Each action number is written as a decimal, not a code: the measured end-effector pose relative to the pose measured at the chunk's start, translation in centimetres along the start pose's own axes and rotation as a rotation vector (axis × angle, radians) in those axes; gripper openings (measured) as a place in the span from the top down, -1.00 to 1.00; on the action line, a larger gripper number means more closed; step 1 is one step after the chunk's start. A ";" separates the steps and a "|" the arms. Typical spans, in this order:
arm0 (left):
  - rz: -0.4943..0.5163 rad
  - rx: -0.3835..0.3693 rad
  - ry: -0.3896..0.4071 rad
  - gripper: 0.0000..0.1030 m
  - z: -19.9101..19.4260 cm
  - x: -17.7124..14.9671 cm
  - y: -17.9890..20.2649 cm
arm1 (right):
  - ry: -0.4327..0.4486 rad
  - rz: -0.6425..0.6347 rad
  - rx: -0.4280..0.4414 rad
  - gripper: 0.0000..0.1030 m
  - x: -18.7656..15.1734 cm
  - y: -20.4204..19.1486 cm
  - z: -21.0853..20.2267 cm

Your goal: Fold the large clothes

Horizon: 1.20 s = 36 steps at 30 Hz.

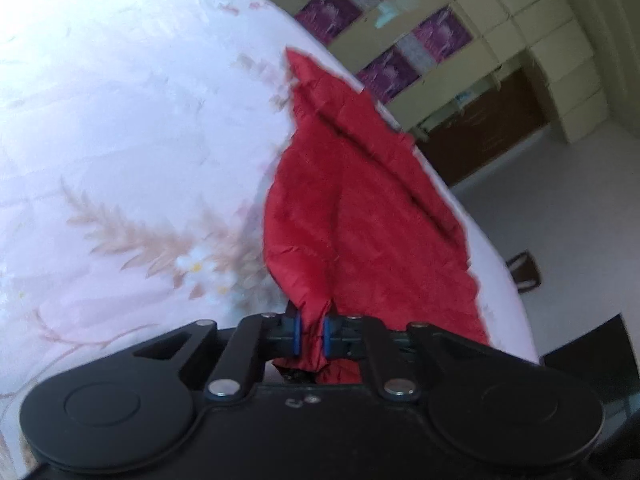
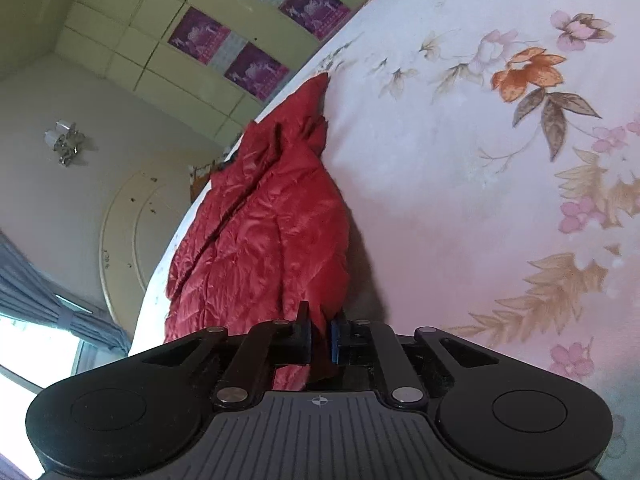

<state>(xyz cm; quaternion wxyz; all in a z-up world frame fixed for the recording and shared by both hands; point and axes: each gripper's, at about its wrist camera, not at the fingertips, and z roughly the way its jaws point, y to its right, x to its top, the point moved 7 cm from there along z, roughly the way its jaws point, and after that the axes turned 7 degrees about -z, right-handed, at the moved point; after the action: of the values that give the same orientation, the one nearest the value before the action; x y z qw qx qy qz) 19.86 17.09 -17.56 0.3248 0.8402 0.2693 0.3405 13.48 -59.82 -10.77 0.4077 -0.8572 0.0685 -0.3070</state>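
A red crinkled garment (image 1: 360, 208) lies stretched along the edge of a bed with a pale floral sheet (image 1: 120, 152). My left gripper (image 1: 311, 338) is shut on a bunched end of the red cloth, pinched between its blue pads. In the right wrist view the same red garment (image 2: 264, 232) runs away along the bed edge over the floral sheet (image 2: 460, 160). My right gripper (image 2: 320, 340) is shut on a fold of the red cloth near its near end. The cloth's far tip points towards the wall.
A wall of cream tiles with purple panels (image 1: 400, 52) stands beyond the bed. A brown cabinet (image 1: 488, 120) and grey floor (image 1: 560, 208) lie to the right. In the right wrist view a ceiling lamp (image 2: 66, 142), blue curtain (image 2: 44, 292) and window show.
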 end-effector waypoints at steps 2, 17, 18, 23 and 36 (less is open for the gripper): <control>0.023 -0.038 0.051 0.84 -0.8 1.1 1.8 | 0.032 -0.045 0.024 0.86 1.5 -1.9 -0.4; 0.212 -0.130 0.217 0.83 10.0 20.4 14.4 | 0.155 -0.224 0.025 0.86 21.4 -9.9 10.2; 0.218 -0.122 0.213 0.83 11.8 21.8 14.8 | 0.146 -0.216 0.017 0.86 23.0 -9.7 12.2; 0.231 -0.078 0.188 0.62 19.1 27.0 14.5 | 0.110 -0.165 -0.003 0.83 28.2 -7.2 20.5; 0.295 0.147 -0.042 -0.20 27.7 29.3 7.6 | -0.031 -0.268 -0.218 -0.47 28.1 -0.6 29.7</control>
<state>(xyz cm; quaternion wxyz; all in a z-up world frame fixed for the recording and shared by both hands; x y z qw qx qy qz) 60.56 21.90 -15.85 0.2147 0.8990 0.1604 0.3463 53.27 -50.21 -11.33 0.2686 -0.9025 -0.0199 -0.3361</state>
